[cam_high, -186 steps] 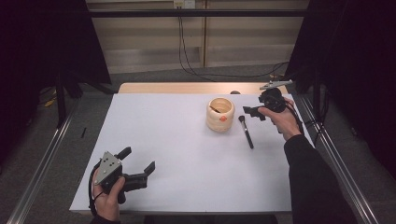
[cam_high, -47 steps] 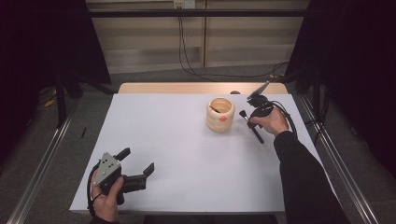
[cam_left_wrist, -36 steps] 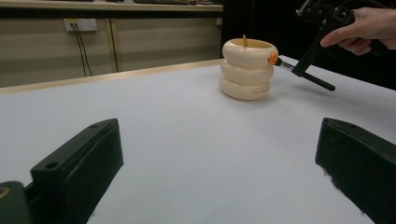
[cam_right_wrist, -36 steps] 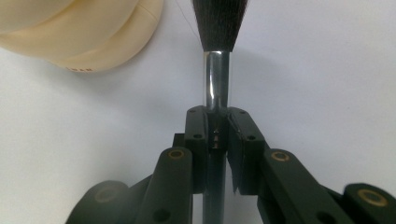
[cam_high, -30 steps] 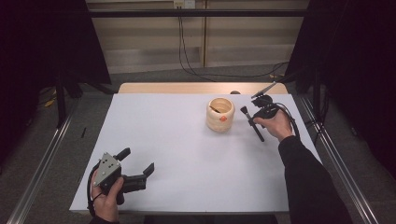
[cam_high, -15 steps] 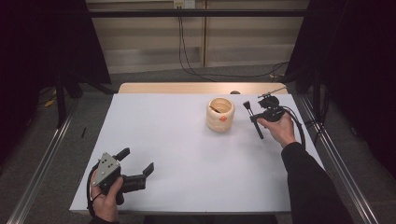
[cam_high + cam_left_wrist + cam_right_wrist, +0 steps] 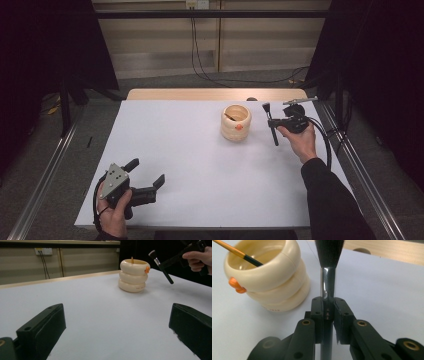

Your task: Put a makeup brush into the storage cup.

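- The left gripper (image 7: 148, 181) is resting at the near left corner of the table (image 7: 175, 140), held in the person's left hand (image 7: 114, 212); its jaws are standing wide apart with nothing between them, as the left gripper view shows.
- The cream holder (image 7: 236, 122), made of three stacked rings with a small orange knob on its side, is standing upright toward the far right of the table. A thin orange-handled brush (image 7: 235, 253) is leaning inside it.
- The right gripper (image 7: 272, 121) is hovering just to the right of the holder, above the table, carried by the right hand (image 7: 302, 141). Its jaws are clamping the shaft of a makeup brush (image 7: 270, 129).
- In the right gripper view the makeup brush (image 7: 327, 277) is running straight up between the closed jaws, with its dark bristles at the top and a silvery collar just below them.
- In the high view the makeup brush is hanging tilted, bristles toward the far side, handle end pointing down near the table, close beside the holder but apart from it.
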`<action>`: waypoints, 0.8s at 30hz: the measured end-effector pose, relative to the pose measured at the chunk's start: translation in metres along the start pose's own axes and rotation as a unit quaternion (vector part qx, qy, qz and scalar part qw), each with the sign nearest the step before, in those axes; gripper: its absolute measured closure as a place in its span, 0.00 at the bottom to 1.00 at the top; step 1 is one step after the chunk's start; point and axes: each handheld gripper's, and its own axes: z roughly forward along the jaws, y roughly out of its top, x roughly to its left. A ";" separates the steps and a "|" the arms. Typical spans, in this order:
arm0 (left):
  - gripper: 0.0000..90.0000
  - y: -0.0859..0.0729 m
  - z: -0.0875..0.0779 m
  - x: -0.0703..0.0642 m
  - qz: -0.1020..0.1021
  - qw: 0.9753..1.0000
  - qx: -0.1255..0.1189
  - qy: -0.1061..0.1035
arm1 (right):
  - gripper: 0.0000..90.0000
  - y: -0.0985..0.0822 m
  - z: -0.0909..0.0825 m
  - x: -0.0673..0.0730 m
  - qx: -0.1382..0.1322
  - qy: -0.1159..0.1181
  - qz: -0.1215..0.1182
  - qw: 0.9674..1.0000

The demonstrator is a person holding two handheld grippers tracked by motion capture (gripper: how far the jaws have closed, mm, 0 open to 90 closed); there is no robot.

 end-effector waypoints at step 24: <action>0.01 0.000 -0.001 0.001 -0.001 1.000 -0.005 0.001 | 0.88 -0.004 -0.019 0.006 -0.133 0.024 0.011 0.991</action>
